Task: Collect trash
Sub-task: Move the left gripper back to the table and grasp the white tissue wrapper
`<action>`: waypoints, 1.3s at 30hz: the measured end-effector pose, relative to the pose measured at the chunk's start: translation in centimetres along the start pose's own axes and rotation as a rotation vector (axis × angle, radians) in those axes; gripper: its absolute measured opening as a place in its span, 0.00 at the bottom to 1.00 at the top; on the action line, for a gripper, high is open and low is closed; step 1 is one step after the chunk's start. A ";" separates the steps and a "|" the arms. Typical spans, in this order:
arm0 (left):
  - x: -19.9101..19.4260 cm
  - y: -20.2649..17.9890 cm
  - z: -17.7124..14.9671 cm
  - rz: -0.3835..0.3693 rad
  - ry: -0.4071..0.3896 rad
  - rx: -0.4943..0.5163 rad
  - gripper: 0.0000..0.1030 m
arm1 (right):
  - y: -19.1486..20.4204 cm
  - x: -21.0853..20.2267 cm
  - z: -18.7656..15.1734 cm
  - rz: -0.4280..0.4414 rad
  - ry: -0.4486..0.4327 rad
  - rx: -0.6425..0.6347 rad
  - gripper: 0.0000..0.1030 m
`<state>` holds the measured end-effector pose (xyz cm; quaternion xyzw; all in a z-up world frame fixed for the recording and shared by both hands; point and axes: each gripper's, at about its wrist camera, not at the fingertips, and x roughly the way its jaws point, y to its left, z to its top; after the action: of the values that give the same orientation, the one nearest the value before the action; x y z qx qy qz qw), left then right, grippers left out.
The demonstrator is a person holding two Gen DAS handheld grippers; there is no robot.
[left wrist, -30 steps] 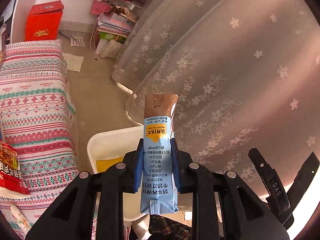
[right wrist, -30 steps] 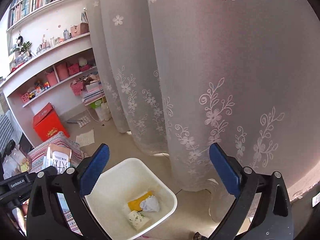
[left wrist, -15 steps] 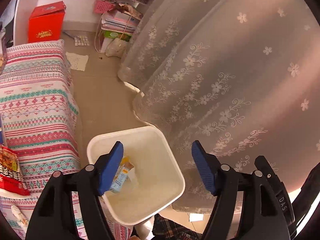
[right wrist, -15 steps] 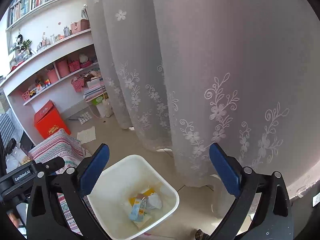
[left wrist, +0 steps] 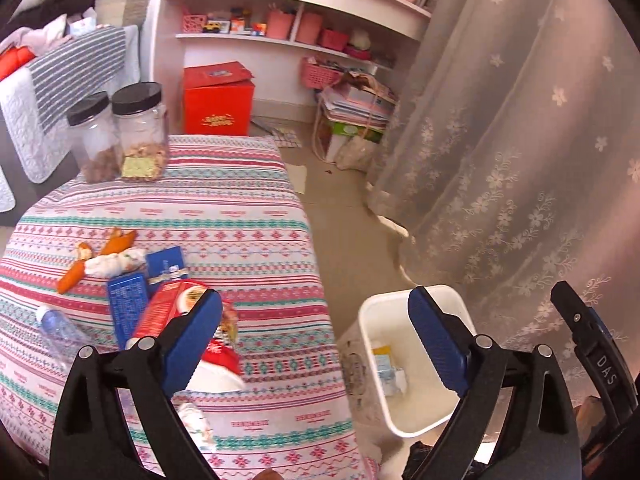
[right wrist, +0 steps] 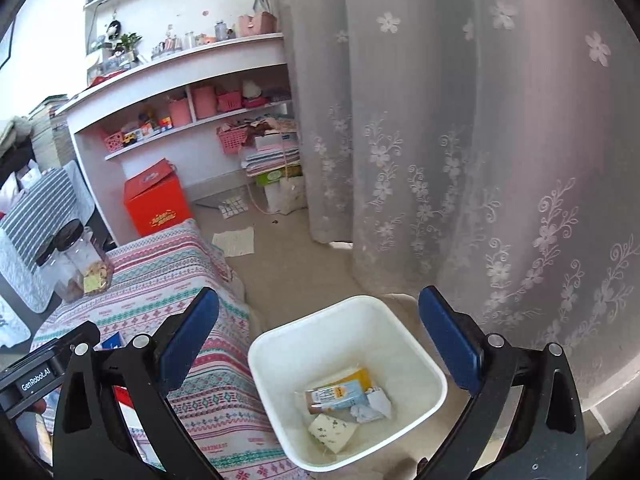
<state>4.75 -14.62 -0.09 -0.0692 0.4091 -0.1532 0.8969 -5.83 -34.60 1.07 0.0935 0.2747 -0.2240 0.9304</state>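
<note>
A white trash bin [right wrist: 424, 364] stands on the floor beside the table; it also shows in the left wrist view [left wrist: 444, 420]. A blue and brown milk carton [right wrist: 338, 395] lies in it with crumpled paper and wrappers. My left gripper [left wrist: 316, 338] is open and empty, over the table edge. My right gripper [right wrist: 320, 334] is open and empty above the bin. On the patterned tablecloth [left wrist: 224, 216] lie a red snack box [left wrist: 172, 306], blue packets [left wrist: 126, 300], orange peels [left wrist: 72, 274], a crumpled tissue [left wrist: 114, 262] and a plastic bottle [left wrist: 60, 330].
Two black-lidded jars [left wrist: 136, 128] stand at the table's far edge. A red box [left wrist: 218, 100] and stacked papers [left wrist: 356, 108] sit on the floor by white shelves [left wrist: 288, 40]. A floral lace curtain [left wrist: 520, 140] hangs right of the bin.
My left gripper opened and dropped the milk carton into the bin, then swung left toward the table. My right gripper stayed open over the bin.
</note>
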 end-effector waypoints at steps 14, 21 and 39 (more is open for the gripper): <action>-2.3 16.3 -2.0 0.257 0.039 -0.291 0.89 | 11.9 0.8 -1.7 0.132 0.042 -0.194 0.93; -1.9 22.6 -4.2 0.290 0.087 -0.433 0.89 | 16.2 1.4 -2.5 0.198 0.088 -0.235 0.93; 12.2 19.2 4.4 0.259 0.405 0.039 0.83 | 16.6 5.2 -1.5 0.181 0.197 -0.207 0.93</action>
<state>19.83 -0.50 -10.66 0.0332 0.5828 -0.0556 0.8100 5.16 -21.45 -2.22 0.0432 0.3768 -0.0998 0.9199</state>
